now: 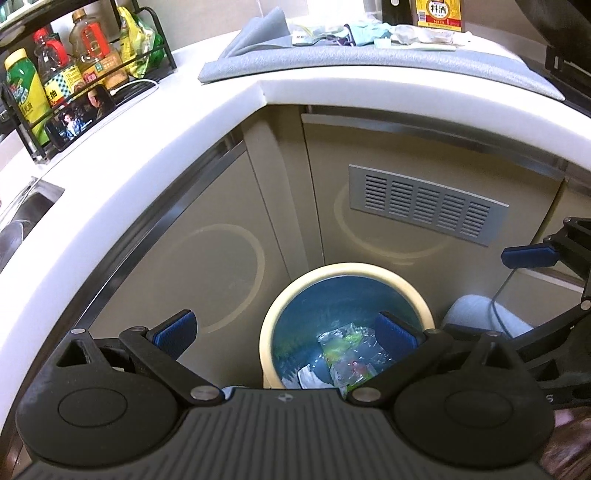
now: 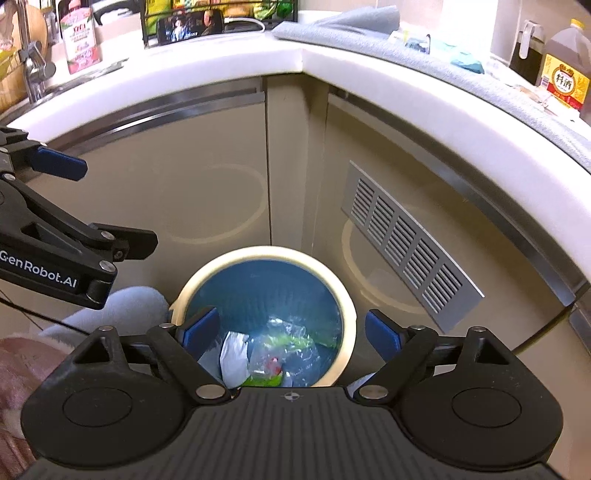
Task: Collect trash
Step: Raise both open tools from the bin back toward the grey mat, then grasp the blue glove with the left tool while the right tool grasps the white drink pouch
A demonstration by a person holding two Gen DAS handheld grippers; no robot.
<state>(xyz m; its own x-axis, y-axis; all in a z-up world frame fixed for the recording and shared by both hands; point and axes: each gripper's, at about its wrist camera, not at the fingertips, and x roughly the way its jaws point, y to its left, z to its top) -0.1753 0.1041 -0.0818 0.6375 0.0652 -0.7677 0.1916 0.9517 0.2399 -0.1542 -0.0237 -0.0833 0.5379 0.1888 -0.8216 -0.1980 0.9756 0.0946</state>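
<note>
Left wrist view: at the upper left a wire rack (image 1: 88, 55) on the white counter (image 1: 155, 122) holds a green-labelled bottle (image 1: 24, 88) and oil bottles with red and yellow labels whose print is too small to read; a phone (image 1: 79, 118) leaning at its foot shows a video. At the upper right a yellow label on a cooking wine bottle (image 1: 439, 13) reads "料酒", and scraps of wrapper (image 1: 369, 35) lie on a grey mat (image 1: 406, 66) before it. In the lower middle the left gripper (image 1: 286, 330) has its blue-padded jaws spread wide with nothing between them, over a cream-rimmed bin (image 1: 417, 291) with a blue liner. The trash (image 1: 343, 354), clear plastic, green bits and white paper, lies at the bottom of the bin.

Right wrist view: at the upper left stands a pink-labelled pouch (image 2: 79, 37), print unreadable. At the middle left the left gripper carries "GenRobot.AI" in white. In the lower middle the right gripper (image 2: 291, 330) is also wide open and empty, above the bin. At the upper right the "料酒" label shows again
</note>
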